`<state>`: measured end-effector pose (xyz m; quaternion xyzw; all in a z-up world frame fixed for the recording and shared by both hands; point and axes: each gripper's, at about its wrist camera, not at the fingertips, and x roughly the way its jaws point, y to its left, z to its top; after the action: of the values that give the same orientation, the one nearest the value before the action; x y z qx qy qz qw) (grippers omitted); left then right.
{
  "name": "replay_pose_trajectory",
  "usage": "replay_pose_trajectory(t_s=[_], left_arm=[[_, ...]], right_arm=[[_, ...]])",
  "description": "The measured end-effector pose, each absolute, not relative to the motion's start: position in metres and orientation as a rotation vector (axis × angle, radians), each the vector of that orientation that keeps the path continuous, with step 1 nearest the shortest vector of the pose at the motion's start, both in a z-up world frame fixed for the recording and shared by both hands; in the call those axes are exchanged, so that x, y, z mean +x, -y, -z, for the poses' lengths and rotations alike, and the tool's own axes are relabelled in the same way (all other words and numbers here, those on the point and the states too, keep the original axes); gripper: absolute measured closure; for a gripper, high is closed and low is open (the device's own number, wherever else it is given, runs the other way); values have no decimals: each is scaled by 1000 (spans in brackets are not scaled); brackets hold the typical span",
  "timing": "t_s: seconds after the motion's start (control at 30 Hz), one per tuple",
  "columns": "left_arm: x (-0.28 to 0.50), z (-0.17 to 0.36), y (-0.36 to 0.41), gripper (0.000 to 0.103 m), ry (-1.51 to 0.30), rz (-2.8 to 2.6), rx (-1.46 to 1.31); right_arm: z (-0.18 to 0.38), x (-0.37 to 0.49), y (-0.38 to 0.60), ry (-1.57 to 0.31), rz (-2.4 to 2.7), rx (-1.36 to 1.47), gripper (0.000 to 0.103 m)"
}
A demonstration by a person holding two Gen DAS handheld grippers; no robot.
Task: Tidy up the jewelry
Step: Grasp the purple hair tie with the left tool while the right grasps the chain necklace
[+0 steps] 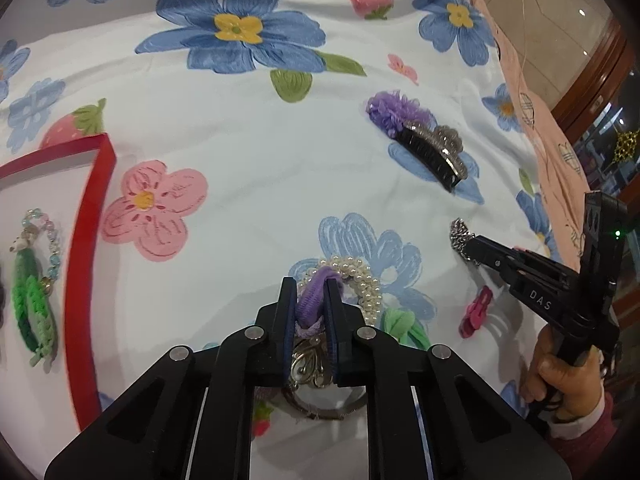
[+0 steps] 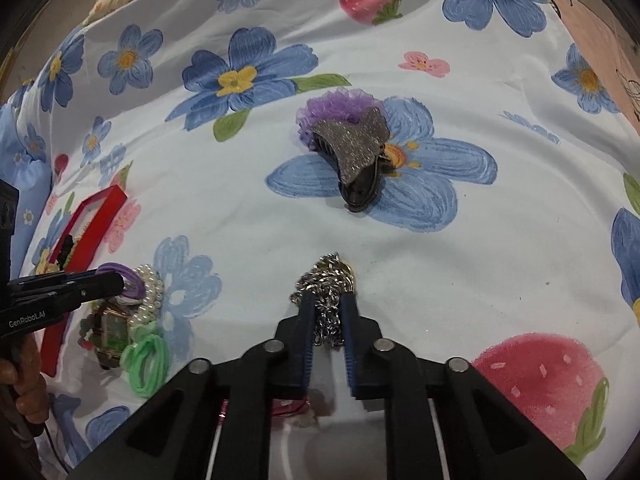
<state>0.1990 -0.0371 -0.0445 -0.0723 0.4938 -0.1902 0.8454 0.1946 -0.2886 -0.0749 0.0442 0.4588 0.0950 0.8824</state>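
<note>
Flowered bedsheet (image 1: 248, 184) covers everything. At lower centre of its view, the left gripper (image 1: 311, 294) is clenched on a purple hair tie (image 1: 316, 300) beside pearls (image 1: 362, 280). Likewise the right gripper (image 2: 328, 306) pinches a silver chain (image 2: 329, 280). Further up lies a glittery hair claw (image 2: 352, 148); a red tray (image 1: 86, 240) sits left.

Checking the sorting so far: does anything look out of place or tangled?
Most pieces lie loose on the cloth, outside the red tray, which holds only a green bracelet. By the left gripper, the purple band, pearls and green band are heaped together. The hair clip lies apart.
</note>
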Motion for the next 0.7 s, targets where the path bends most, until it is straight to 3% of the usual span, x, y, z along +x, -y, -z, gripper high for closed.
replay_pose_trajectory(t_s=[0.7], left_arm=[[150,-1,-35,92,-917,321,-267]], right_arm=[[7,173,238,-816,-352,109,94]])
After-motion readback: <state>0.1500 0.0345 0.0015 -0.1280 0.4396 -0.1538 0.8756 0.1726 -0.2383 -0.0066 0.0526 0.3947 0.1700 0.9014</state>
